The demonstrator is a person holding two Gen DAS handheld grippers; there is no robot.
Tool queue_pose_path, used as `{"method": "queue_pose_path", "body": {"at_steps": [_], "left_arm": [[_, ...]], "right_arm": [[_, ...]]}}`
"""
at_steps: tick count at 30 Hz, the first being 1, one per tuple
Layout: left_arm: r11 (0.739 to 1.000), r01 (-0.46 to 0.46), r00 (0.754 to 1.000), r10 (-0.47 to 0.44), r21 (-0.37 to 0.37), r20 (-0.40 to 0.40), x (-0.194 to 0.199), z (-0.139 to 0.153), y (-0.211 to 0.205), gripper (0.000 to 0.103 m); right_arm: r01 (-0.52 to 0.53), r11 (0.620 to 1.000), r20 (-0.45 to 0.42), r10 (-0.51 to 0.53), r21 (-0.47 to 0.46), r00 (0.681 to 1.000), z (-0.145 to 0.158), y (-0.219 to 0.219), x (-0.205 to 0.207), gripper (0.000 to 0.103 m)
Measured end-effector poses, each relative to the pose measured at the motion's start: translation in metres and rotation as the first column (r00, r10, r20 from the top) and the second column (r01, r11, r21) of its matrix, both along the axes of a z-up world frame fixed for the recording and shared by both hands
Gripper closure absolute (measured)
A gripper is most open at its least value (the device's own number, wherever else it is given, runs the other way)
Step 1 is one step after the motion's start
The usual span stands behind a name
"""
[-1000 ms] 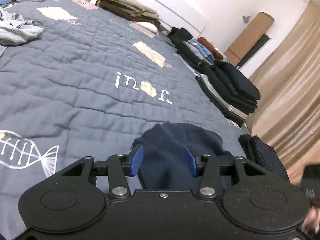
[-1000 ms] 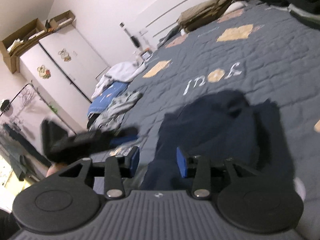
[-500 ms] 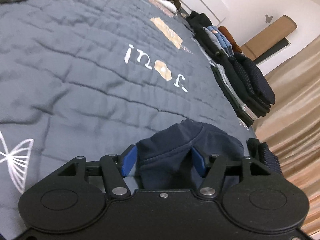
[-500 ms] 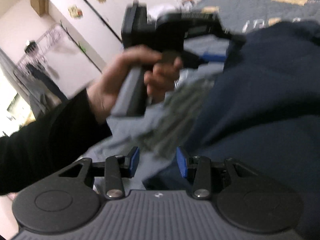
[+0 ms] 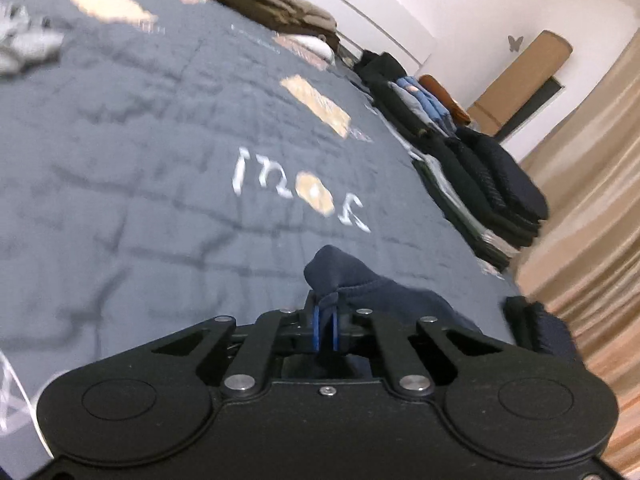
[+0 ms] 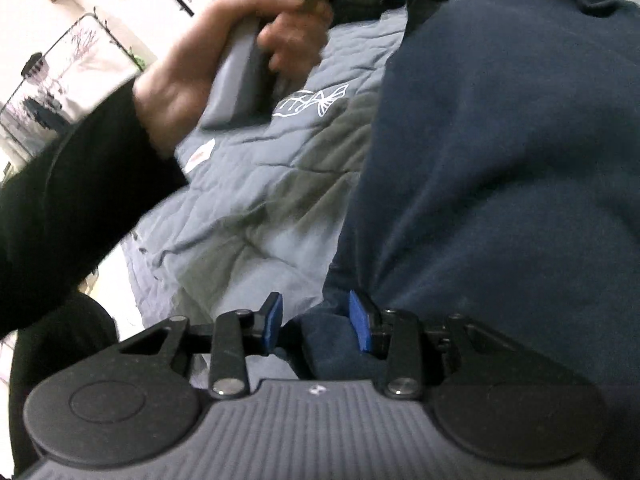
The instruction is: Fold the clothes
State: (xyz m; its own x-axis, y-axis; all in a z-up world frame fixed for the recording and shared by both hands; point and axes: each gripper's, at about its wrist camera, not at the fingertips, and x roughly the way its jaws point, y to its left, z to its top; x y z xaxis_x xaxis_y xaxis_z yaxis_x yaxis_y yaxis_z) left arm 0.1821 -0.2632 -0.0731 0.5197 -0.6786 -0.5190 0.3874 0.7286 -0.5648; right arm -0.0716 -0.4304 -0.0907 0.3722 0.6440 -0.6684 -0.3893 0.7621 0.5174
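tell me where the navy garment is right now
The navy garment lies on the grey quilt near the bed's edge, filling the right of the right wrist view. One fold is pinched in the shut left tongs; another sits between the right tongs.

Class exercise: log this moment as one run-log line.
left gripper: shut on navy sweatshirt | right gripper: closing, sweatshirt edge between pads, not yet pinched | surface: grey quilt

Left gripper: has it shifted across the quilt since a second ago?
Yes. The left gripper, shut on the navy blue garment, has moved closer to the white lettering on the grey quilted bedspread, which now sits nearer its tips.
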Motion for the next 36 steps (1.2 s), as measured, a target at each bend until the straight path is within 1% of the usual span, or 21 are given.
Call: {"method": "queue_pose_path", "body": {"at_steps": [1, 3, 5, 7, 8, 9, 10, 12, 14, 15, 16, 19, 21, 23, 25, 29, 30, 31, 33, 34, 36], "left_arm": [[1.0, 0.016, 1.0, -0.016, -0.001, 0.005, 0.006, 0.004, -0.004, 0.098], [0.997, 0.056, 0.998, -0.057, 0.053, 0.029, 0.012, 0.01, -0.018, 0.098], [0.993, 0.068, 0.996, -0.073, 0.1, 0.041, 0.014, 0.007, -0.029, 0.098], [0.989, 0.084, 0.996, -0.084, 0.126, -0.008, 0.016, -0.001, -0.033, 0.096], [0.988, 0.097, 0.995, -0.093, 0.124, -0.035, 0.016, -0.003, -0.03, 0.096], [0.988, 0.09, 0.996, -0.087, 0.126, -0.033, 0.013, -0.001, -0.025, 0.092], [0.988, 0.081, 0.997, -0.078, 0.13, -0.027, 0.01, 0.001, -0.02, 0.083], [0.99, 0.072, 0.997, -0.07, 0.123, -0.019, 0.003, 0.007, -0.007, 0.07], [0.989, 0.079, 0.997, -0.08, 0.126, 0.006, -0.01, 0.018, 0.005, 0.069], [0.987, 0.085, 0.996, -0.088, 0.133, 0.019, -0.018, 0.024, 0.01, 0.067], [0.987, 0.09, 0.995, -0.094, 0.137, 0.027, -0.025, 0.029, 0.013, 0.062], [0.982, 0.13, 0.989, -0.138, 0.135, 0.05, -0.055, 0.042, 0.018, 0.058], [0.979, 0.163, 0.983, -0.172, 0.123, 0.064, -0.076, 0.049, 0.018, 0.055], [0.976, 0.19, 0.977, -0.198, 0.106, 0.074, -0.097, 0.053, 0.018, 0.053], [0.974, 0.208, 0.974, -0.215, 0.09, 0.077, -0.117, 0.055, 0.016, 0.052], [0.968, 0.235, 0.966, -0.243, 0.09, 0.088, -0.148, 0.053, 0.006, 0.051], [0.967, 0.24, 0.964, -0.248, 0.087, 0.096, -0.154, 0.052, 0.004, 0.05], [0.966, 0.244, 0.962, -0.252, 0.084, 0.104, -0.159, 0.05, 0.002, 0.047], [0.961, 0.261, 0.957, -0.27, 0.094, 0.107, -0.165, 0.044, -0.002, 0.047], [0.958, 0.269, 0.954, -0.279, 0.103, 0.107, -0.169, 0.04, -0.004, 0.047], [0.949, 0.293, 0.948, -0.304, 0.115, 0.091, -0.172, 0.03, -0.008, 0.047]], "right_arm": [[-0.005, 1.0, 0.005, 0.006, -0.007, 1.0, 0.001, 0.0, -0.001, 0.066], [-0.015, 1.0, 0.017, 0.015, -0.021, 1.0, 0.002, 0.001, -0.004, 0.066], [-0.022, 0.999, 0.024, 0.022, -0.031, 0.999, 0.004, 0.002, -0.004, 0.066], [-0.026, 0.999, 0.028, 0.027, -0.027, 0.999, 0.006, 0.0, -0.004, 0.066], [-0.033, 0.999, 0.03, 0.034, -0.025, 0.999, 0.006, -0.001, -0.002, 0.066], [-0.037, 0.999, 0.022, 0.037, -0.014, 0.999, 0.008, -0.003, 0.0, 0.066], [-0.04, 0.999, 0.014, 0.04, -0.002, 0.999, 0.01, -0.005, 0.003, 0.065], [-0.041, 0.999, -0.007, 0.042, 0.036, 0.999, 0.016, -0.012, 0.008, 0.065], [-0.041, 0.995, -0.015, 0.043, 0.091, 0.999, 0.028, -0.025, 0.012, 0.065], [-0.044, 0.992, -0.01, 0.045, 0.119, 0.999, 0.035, -0.032, 0.013, 0.065], [-0.044, 0.988, 0.003, 0.044, 0.148, 0.999, 0.044, -0.04, 0.014, 0.064], [-0.005, 0.98, 0.053, -0.006, 0.201, 0.999, 0.068, -0.068, 0.019, 0.064], [0.067, 0.975, 0.082, -0.086, 0.214, 0.993, 0.079, -0.095, 0.024, 0.064], [0.149, 0.962, 0.103, -0.176, 0.229, 0.979, 0.089, -0.125, 0.029, 0.063], [0.23, 0.945, 0.129, -0.265, 0.233, 0.956, 0.095, -0.149, 0.036, 0.063], [0.407, 0.895, 0.172, -0.437, 0.186, 0.883, 0.092, -0.188, 0.049, 0.062], [0.435, 0.885, 0.177, -0.46, 0.166, 0.87, 0.087, -0.193, 0.054, 0.062], [0.448, 0.881, 0.18, -0.471, 0.151, 0.864, 0.083, -0.194, 0.058, 0.062], [0.469, 0.874, 0.189, -0.486, 0.128, 0.853, 0.074, -0.196, 0.068, 0.062], [0.47, 0.874, 0.193, -0.486, 0.124, 0.852, 0.071, -0.197, 0.071, 0.062], [0.454, 0.884, 0.188, -0.467, 0.106, 0.864, 0.064, -0.19, 0.077, 0.061]]}}
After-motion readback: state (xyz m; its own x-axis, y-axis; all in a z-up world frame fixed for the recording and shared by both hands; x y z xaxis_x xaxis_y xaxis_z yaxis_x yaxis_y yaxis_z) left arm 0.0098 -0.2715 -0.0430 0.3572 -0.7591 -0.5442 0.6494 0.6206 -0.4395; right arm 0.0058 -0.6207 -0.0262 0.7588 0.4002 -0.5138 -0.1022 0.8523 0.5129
